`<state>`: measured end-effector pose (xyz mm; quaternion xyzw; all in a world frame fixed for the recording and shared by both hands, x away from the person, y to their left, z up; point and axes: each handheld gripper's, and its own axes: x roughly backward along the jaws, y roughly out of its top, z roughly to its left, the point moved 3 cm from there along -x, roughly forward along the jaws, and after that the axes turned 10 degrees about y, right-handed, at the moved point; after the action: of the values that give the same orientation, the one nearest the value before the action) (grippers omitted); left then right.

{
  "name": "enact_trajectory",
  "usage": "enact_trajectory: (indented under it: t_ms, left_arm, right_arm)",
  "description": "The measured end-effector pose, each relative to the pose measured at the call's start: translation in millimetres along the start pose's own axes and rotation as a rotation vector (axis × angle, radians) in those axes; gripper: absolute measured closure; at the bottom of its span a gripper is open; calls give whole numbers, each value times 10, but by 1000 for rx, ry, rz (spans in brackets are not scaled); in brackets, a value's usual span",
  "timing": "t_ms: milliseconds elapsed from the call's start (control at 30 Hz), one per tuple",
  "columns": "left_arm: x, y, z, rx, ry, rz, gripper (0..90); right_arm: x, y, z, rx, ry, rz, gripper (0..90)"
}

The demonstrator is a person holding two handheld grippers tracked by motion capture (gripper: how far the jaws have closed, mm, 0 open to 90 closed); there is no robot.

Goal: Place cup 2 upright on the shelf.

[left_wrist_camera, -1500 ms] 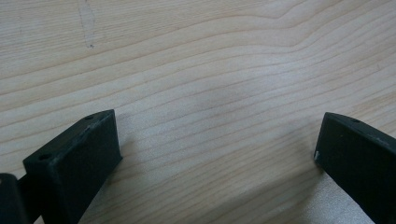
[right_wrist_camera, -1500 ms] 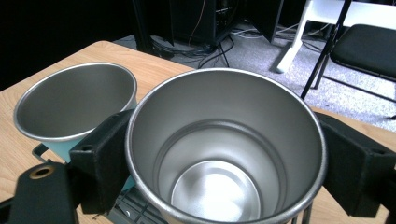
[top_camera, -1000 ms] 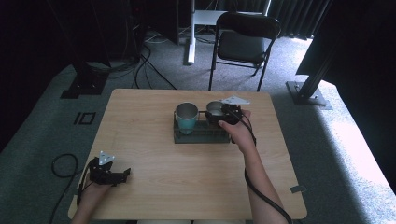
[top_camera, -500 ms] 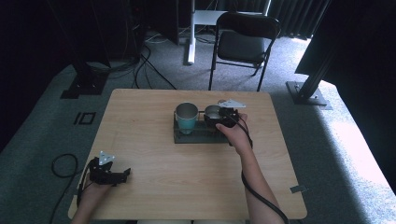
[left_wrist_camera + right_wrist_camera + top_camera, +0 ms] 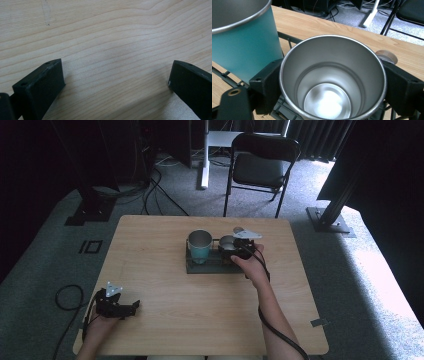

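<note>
Right gripper (image 5: 332, 82): jaws clasp the steel cup (image 5: 332, 77) between them, on the wire rack (image 5: 287, 37). Rigid, light, probably slippery; best gripped across the wall below the rim. Left gripper (image 5: 115, 82): jaws spread, idle.

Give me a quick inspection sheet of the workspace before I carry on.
Surface: wooden table, bare in front of the left gripper.
Job's things: steel cup and teal cup upright on a black wire rack.
Clutter: small round wooden piece behind the steel cup.
Grippers: right gripper jaws either side of the steel cup; left gripper open, resting on the table.
Cables: one trailing from each gripper.
Surroundings: folding chair, carpet.
</note>
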<state>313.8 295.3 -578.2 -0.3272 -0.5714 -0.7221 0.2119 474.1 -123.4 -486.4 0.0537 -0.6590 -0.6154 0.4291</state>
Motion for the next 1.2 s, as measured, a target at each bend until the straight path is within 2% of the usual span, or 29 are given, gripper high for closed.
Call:
enact_trajectory:
  t_ms: [400, 533, 800, 1100, 1200]
  left_arm:
    - [0, 0, 0, 0, 0, 0, 7]
    - [0, 0, 0, 0, 0, 0, 7]
    - [0, 0, 0, 0, 0, 0, 7]
    - [0, 0, 0, 0, 0, 0, 7]
    - [0, 0, 0, 0, 0, 0, 7]
  right_arm:
    - [29, -25, -4, 29, 11, -5, 123]
    - [66, -19, -11, 19, 7, -30, 112]
    - [174, 4, -7, 44, 26, -18, 112]
    - [313, -15, -19, 33, 27, -18, 112]
    - [369, -46, -42, 23, 27, -33, 112]
